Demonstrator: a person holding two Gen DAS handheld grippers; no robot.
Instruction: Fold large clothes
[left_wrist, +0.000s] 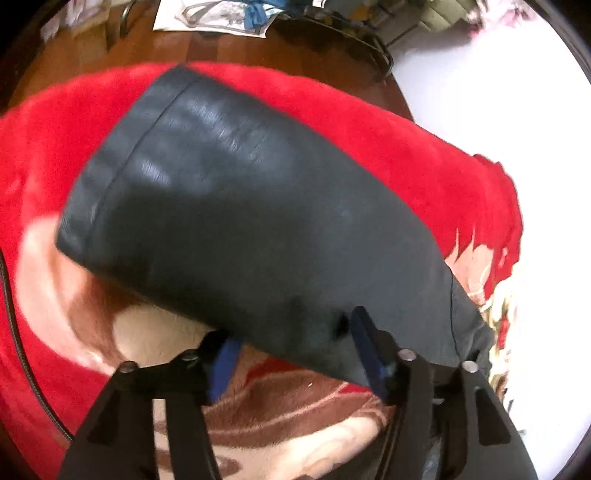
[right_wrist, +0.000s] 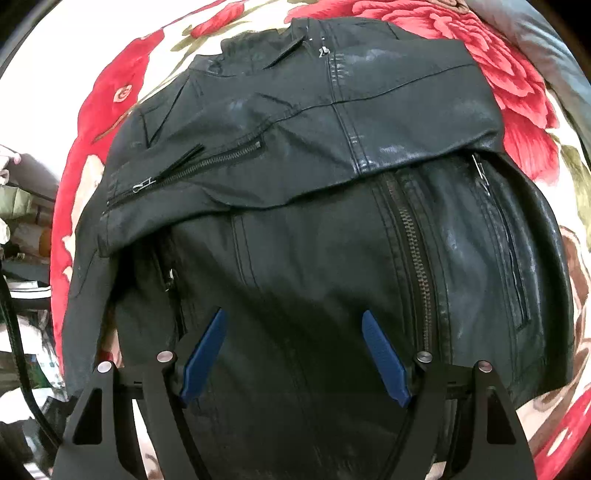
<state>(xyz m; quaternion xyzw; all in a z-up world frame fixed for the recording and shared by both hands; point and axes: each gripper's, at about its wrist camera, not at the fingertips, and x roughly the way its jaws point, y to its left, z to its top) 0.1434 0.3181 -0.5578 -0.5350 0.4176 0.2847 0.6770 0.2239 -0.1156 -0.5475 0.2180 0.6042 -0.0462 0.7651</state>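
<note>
A black leather jacket (right_wrist: 314, 229) lies on a red floral blanket (right_wrist: 517, 85). One zipped sleeve (right_wrist: 192, 166) is folded across its chest. In the left wrist view another black sleeve (left_wrist: 236, 214) lies between the fingers of my left gripper (left_wrist: 291, 332), cuff pointing away; the jaws stand wide apart, one blue pad (left_wrist: 365, 347) against the leather, the other half hidden under it. My right gripper (right_wrist: 293, 325) is open and empty, hovering over the jacket's lower front, blue pads (right_wrist: 205, 354) apart beside the main zipper (right_wrist: 417, 273).
The blanket (left_wrist: 55, 155) covers a bed. A white sheet (left_wrist: 480, 103) lies to the right. A wooden floor (left_wrist: 184, 48) with papers and a chair base lies beyond. Clutter stands at the left edge of the right wrist view (right_wrist: 26, 229).
</note>
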